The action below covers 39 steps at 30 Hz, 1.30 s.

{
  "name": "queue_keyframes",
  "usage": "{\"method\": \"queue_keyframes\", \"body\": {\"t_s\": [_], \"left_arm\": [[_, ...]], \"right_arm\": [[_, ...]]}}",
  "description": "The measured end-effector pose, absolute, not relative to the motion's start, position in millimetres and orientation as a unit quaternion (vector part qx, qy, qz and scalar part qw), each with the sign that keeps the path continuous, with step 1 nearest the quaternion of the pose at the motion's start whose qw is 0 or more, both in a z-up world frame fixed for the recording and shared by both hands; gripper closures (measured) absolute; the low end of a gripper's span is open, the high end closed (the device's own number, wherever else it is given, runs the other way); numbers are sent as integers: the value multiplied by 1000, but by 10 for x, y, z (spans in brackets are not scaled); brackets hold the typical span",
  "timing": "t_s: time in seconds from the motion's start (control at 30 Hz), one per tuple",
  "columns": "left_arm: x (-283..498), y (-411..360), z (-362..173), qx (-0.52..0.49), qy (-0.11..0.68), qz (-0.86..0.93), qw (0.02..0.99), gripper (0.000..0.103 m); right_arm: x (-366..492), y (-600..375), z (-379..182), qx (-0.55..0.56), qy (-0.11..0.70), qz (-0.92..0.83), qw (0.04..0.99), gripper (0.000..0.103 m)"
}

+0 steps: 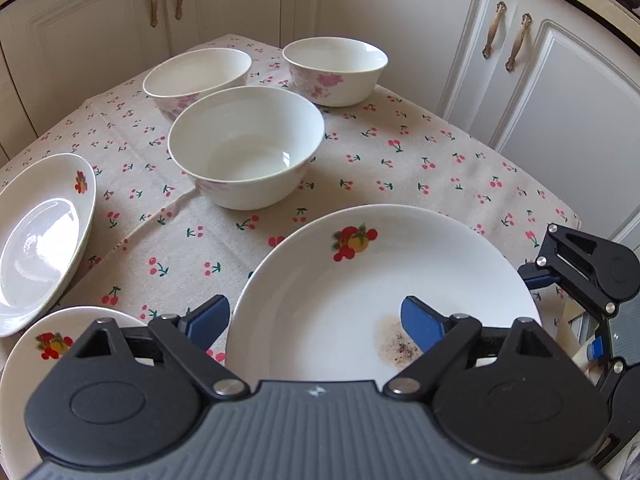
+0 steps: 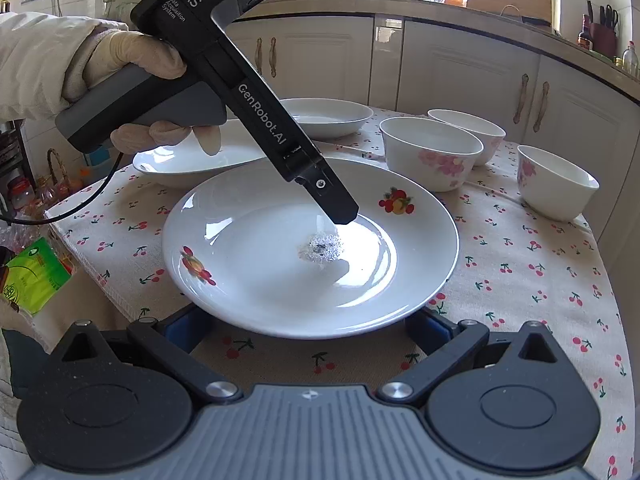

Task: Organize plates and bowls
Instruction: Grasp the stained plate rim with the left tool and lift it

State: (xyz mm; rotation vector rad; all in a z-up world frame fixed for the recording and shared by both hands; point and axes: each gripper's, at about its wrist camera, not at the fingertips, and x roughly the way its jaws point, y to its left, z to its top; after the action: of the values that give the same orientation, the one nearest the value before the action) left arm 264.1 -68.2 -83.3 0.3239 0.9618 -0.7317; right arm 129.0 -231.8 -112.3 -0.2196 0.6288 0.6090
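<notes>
A white plate [image 1: 360,272] with fruit prints and a speckled stain [image 1: 396,344] lies nearest on the cherry-print cloth. My left gripper [image 1: 314,322] is open and straddles its left rim. One blue finger [image 1: 208,320] is outside the plate and the other is over the stain. In the right wrist view a gloved hand holds the left gripper [image 2: 336,212] steeply down over the same plate [image 2: 248,280]. My right gripper [image 2: 308,328] stands wide open at the plate's near rim, which hides its fingertips. Three flowered bowls [image 1: 244,148] [image 1: 196,76] [image 1: 336,68] stand beyond.
Two more fruit-print plates [image 1: 40,240] [image 1: 32,360] lie to the left, one overlapping the other. White cabinets [image 1: 400,20] close in behind the table's far edges. A green packet [image 2: 32,276] and a black cable [image 2: 80,204] sit off the table's left side.
</notes>
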Motion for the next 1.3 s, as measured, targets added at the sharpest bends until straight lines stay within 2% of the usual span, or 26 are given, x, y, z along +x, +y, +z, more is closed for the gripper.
{"method": "queue_keyframes", "body": {"t_s": [0.57,1.3], "left_arm": [[2675,-694,-879,168,471,-352,791,19],[2618,-549,-716,128,455,-366,802,21]], "right_arm": [[1329,-2289,-1091,-107,317,295,895,0],[1361,-2298,-917,-125,310,279,900,0]]}}
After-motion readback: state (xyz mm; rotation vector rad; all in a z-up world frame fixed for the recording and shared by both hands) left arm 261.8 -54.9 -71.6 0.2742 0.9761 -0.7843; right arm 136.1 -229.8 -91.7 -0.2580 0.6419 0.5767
